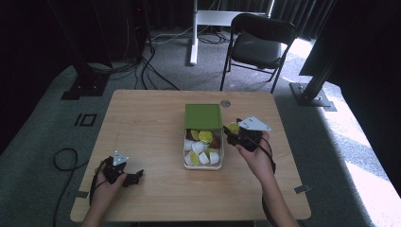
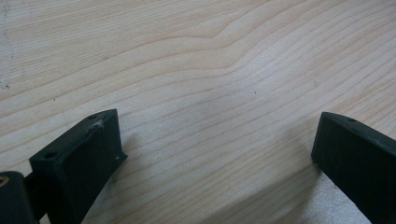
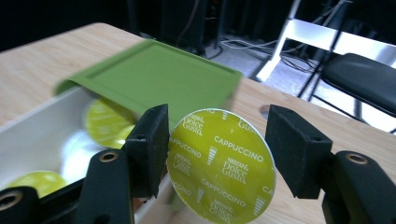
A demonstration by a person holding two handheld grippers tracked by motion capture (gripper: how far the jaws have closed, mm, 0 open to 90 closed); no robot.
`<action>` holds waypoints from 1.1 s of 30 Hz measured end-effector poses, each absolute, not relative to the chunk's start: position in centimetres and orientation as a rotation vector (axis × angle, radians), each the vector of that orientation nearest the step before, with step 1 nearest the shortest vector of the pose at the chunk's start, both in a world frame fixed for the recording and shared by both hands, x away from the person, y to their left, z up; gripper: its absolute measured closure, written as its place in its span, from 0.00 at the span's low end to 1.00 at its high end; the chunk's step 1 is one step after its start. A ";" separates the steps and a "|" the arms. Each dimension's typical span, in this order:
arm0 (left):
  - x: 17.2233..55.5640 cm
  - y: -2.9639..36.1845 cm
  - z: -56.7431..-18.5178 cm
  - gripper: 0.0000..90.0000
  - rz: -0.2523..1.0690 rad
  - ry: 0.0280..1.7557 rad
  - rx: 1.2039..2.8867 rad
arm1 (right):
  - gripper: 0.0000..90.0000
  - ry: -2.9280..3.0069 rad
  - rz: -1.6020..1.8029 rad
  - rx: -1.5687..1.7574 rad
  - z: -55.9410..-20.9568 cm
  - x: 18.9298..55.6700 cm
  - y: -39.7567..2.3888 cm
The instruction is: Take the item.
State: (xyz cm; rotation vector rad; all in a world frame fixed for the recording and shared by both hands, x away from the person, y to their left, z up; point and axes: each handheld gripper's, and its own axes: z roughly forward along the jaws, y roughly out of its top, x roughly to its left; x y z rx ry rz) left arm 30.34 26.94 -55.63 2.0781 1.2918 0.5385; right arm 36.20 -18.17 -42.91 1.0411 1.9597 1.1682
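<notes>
A coffee capsule (image 3: pixel 220 170) with a yellow-green foil top printed "Cappuccino" sits between the black jaws of my right gripper (image 3: pixel 217 151), which is shut on it. In the high view that gripper (image 1: pixel 230 133) holds the capsule (image 1: pixel 234 127) just right of a white box (image 1: pixel 185 152), near its far end. The box holds several capsules with white and yellow-green tops, and its green lid (image 1: pixel 203 116) stands swung back at the far end. My left gripper (image 1: pixel 134 176) rests low at the table's front left, jaws wide open (image 2: pixel 219 144) over bare wood with nothing between them.
The wooden table (image 1: pixel 142 123) stretches bare to the left of the box. A small round grommet (image 1: pixel 225 103) lies behind the lid. Beyond the table stand a black folding chair (image 1: pixel 257 45), a white desk leg (image 1: pixel 193 33) and floor cables.
</notes>
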 end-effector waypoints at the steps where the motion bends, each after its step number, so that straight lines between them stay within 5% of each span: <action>1: 30.3 26.9 -55.6 0.03 0.538 1.292 2.078 | 0.45 1.947 1.164 1.051 -43.1 36.4 -18.5; 33: 30.3 26.9 -55.6 0.03 0.537 1.292 2.079 | 0.45 1.967 0.987 1.283 -53.3 42.5 -22.4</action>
